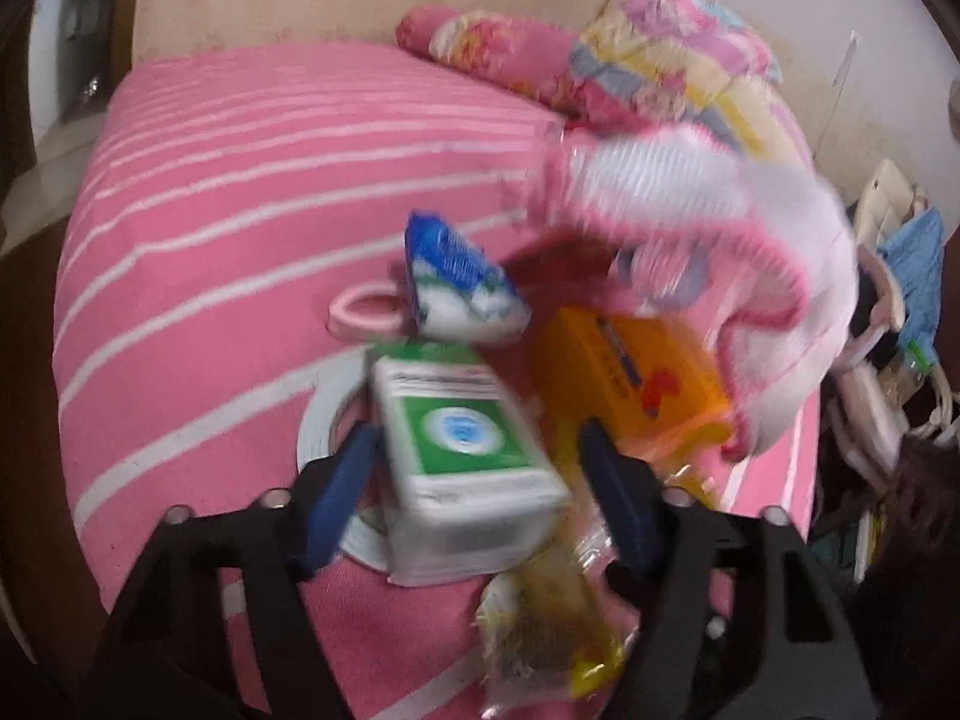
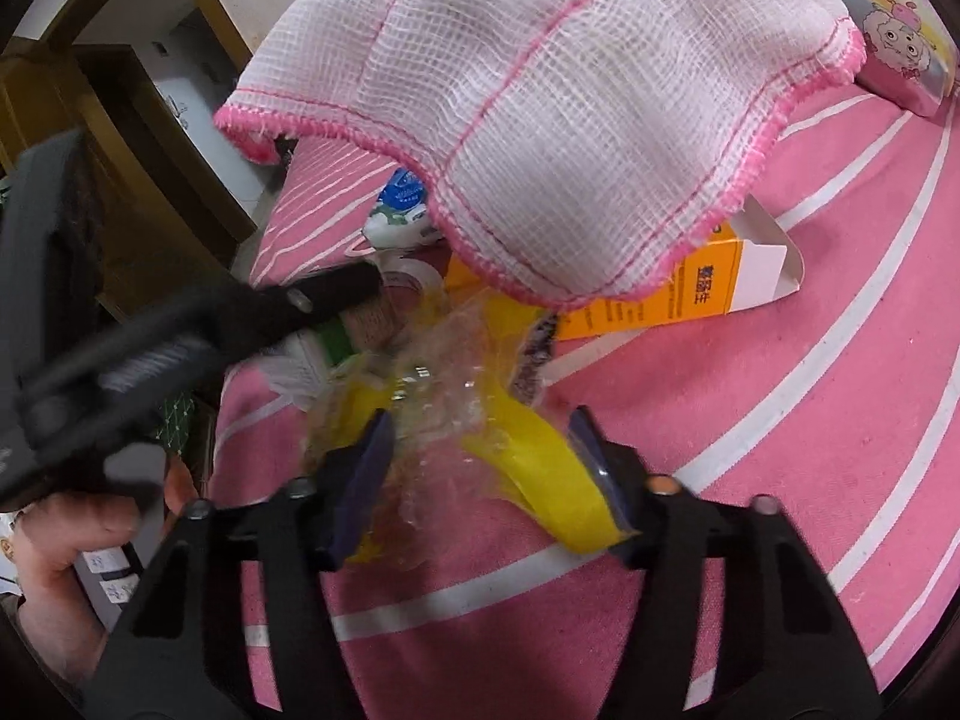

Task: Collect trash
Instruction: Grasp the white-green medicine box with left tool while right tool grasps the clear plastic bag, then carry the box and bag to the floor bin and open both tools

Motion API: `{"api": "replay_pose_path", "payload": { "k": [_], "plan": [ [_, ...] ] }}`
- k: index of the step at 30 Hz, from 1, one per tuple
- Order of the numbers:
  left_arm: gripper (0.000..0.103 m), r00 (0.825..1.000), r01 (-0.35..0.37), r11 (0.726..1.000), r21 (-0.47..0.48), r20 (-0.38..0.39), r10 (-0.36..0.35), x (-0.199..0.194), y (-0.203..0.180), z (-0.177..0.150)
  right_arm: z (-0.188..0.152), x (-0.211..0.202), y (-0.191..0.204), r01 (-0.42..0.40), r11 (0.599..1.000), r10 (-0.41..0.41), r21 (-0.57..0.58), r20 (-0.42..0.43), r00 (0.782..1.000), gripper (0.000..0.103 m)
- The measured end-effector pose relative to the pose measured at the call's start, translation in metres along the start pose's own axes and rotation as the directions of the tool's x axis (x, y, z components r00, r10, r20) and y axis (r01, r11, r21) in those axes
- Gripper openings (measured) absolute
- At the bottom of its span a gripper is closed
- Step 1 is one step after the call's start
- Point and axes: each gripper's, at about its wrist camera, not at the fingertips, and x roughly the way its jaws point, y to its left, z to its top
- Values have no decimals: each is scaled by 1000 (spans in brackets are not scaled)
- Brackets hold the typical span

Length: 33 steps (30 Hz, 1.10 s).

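A green and white carton (image 1: pixel 468 462) lies on the pink striped bed (image 1: pixel 240 192) between the blue pads of my left gripper (image 1: pixel 477 474). The jaws stand open, with a thin gap showing at the right pad. One of its fingers (image 2: pixel 324 297) shows in the right wrist view. My right gripper (image 2: pixel 480 456) is open around a crumpled clear and yellow wrapper (image 2: pixel 528 450), also visible in the left wrist view as the wrapper (image 1: pixel 546 618). An orange box (image 2: pixel 678 294) and a blue and white packet (image 1: pixel 456 288) lie just beyond.
A white gauze cloth with pink edging (image 2: pixel 540 120) drapes over the orange box. A white tape roll (image 1: pixel 324 420) and a pink ring (image 1: pixel 360 315) lie left of the carton. Floral bedding (image 1: pixel 600 60) is piled at the far end. Clutter (image 1: pixel 900 300) stands beside the bed.
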Motion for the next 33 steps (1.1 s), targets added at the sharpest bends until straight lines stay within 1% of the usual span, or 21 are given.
{"api": "replay_pose_path", "payload": {
  "k": [1, 2, 4, 10, 12, 14, 19, 22, 25, 28, 31, 32, 33],
  "plan": [
    [56, 1000, 4, 1000, -2, -4, -4, 1, 1, -1, -1, 2, 1, -1, 1000, 1, 1, 0, 1000, 54],
    [45, 1000, 12, 1000, -8, -7, -12, 2, 2, -2, -1, 0, 0, -6, 1000, 6, 7, 0, 1000, 53],
    [43, 1000, 22, 999, -25, -2, -22, -1, 6, -3, 3, -6, 0, -10, 1000, 10, 9, 5, 1000, 52],
    [42, 998, 38, 997, -62, 60, -34, -26, 15, -12, 7, -33, -1, -50, 999, 49, 6, 36, 998, 50],
    [42, 996, 39, 997, -72, 79, -34, -38, 16, -17, 13, -44, 1, -60, 998, 59, 7, 48, 997, 49],
    [42, 995, 41, 996, -83, 93, -33, -49, 16, -21, 10, -59, 1, -67, 998, 67, 2, 63, 996, 49],
    [42, 986, 71, 991, -116, 155, -53, -84, 15, -30, -8, -94, 4, -82, 996, 84, -21, 83, 993, 49],
    [42, 979, 93, 989, -115, 194, -69, -103, 9, -38, -16, -117, 12, -74, 996, 80, -54, 103, 991, 49],
    [42, 973, 105, 989, -106, 216, -80, -119, 1, -46, -25, -140, 17, -72, 994, 83, -88, 127, 988, 49],
    [42, 968, 104, 990, -96, 237, -78, -135, -8, -56, -37, -162, 24, -66, 991, 83, -120, 148, 985, 49],
    [42, 964, 109, 989, -99, 254, -81, -151, -15, -69, -43, -166, 33, -76, 988, 96, -134, 155, 983, 49],
    [42, 963, 110, 989, -100, 257, -81, -155, -16, -71, -46, -173, 34, -79, 987, 101, -136, 158, 982, 49],
    [42, 962, 112, 989, -101, 261, -82, -160, -18, -75, -48, -169, 35, -81, 987, 103, -139, 160, 982, 49]
  ]
}}
